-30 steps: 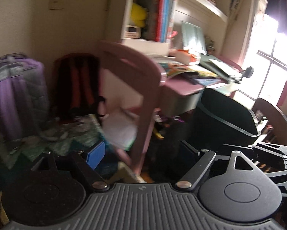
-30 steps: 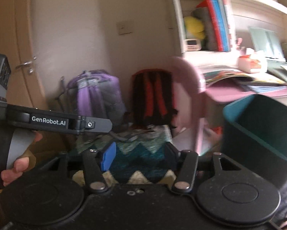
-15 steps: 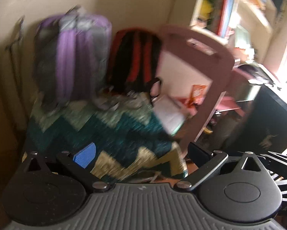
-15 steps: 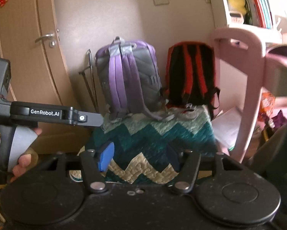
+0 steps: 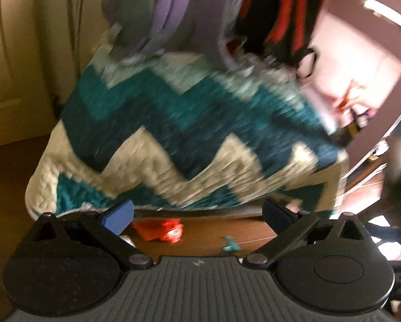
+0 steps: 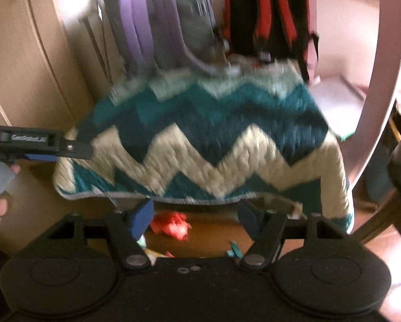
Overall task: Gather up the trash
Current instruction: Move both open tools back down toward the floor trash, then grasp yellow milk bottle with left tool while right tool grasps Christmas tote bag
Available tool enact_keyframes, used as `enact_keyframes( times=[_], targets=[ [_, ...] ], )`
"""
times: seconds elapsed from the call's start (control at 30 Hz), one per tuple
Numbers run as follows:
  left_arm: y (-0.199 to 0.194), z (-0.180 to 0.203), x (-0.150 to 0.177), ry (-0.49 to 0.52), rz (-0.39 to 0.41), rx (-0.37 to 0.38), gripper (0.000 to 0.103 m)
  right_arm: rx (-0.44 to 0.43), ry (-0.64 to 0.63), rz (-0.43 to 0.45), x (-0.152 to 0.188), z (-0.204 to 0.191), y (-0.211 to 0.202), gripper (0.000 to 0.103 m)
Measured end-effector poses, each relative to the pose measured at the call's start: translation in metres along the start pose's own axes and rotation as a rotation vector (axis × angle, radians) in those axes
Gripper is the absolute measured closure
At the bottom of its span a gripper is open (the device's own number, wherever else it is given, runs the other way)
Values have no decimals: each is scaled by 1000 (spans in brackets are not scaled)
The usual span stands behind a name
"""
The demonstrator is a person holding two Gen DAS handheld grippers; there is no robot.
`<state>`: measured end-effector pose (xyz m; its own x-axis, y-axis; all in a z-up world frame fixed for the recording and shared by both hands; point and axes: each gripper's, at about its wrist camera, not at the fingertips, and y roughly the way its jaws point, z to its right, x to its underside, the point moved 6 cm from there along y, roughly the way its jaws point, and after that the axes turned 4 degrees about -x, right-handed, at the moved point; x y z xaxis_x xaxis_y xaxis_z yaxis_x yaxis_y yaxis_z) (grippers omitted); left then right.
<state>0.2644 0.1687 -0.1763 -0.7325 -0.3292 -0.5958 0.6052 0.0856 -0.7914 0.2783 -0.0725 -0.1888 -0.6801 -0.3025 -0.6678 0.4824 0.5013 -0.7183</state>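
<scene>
A crumpled red wrapper (image 5: 161, 230) lies on the wooden floor just below the edge of a teal and cream zigzag quilt (image 5: 189, 139). A small teal scrap (image 5: 231, 245) lies to its right. My left gripper (image 5: 197, 216) is open and empty above them. In the right wrist view the red wrapper (image 6: 172, 225) and the teal scrap (image 6: 234, 249) sit between the fingers of my open, empty right gripper (image 6: 193, 217). More small scraps (image 6: 149, 253) lie by its left finger. The left gripper (image 6: 39, 147) shows at the left there.
A purple and grey backpack (image 6: 157, 24) and a black and red backpack (image 6: 264, 13) stand against the wall on the quilt. A pink chair frame (image 6: 382, 80) stands to the right. A beige door (image 6: 15, 53) is on the left. The frames are blurred.
Both views have tilted down from the desk and backpacks to the quilt's front edge and the floor. The red wrapper and scraps have come into view. Both grippers stay open.
</scene>
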Motion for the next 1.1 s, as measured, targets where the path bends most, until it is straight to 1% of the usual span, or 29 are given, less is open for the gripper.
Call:
enact_keyframes(
  times=[0.1,0.23,0.3,0.4,0.53,0.7,0.8,0.9,0.93,1.03,1.1],
  targets=[
    [37,-5,19,-2,-56,-47,0,6,-42,-95,17,7,34,34],
    [88,-5,44,22,-176,-34,0,-41,-44,-203,32,17,72,34],
    [110,-2,55,90,-229,-26,0,-43,-66,-243,38,23,89,34],
    [141,3,69,233,-292,7,0,-56,-95,-318,48,30,116,34],
    [180,3,87,315,-387,75,0,-87,-122,-428,66,37,157,35],
    [224,-6,112,416,-455,108,0,-114,-171,-519,86,35,202,35],
    [245,-7,130,522,-473,139,0,-130,-199,-557,97,36,226,35],
    [261,-7,152,702,-452,159,0,-143,-243,-591,107,39,245,35],
    [267,-8,162,781,-445,162,0,-149,-261,-606,111,41,252,35],
    [278,-7,191,951,-455,197,0,-147,-304,-639,123,44,269,36],
    [286,-7,205,1015,-460,206,0,-136,-340,-655,132,47,280,36]
  ],
)
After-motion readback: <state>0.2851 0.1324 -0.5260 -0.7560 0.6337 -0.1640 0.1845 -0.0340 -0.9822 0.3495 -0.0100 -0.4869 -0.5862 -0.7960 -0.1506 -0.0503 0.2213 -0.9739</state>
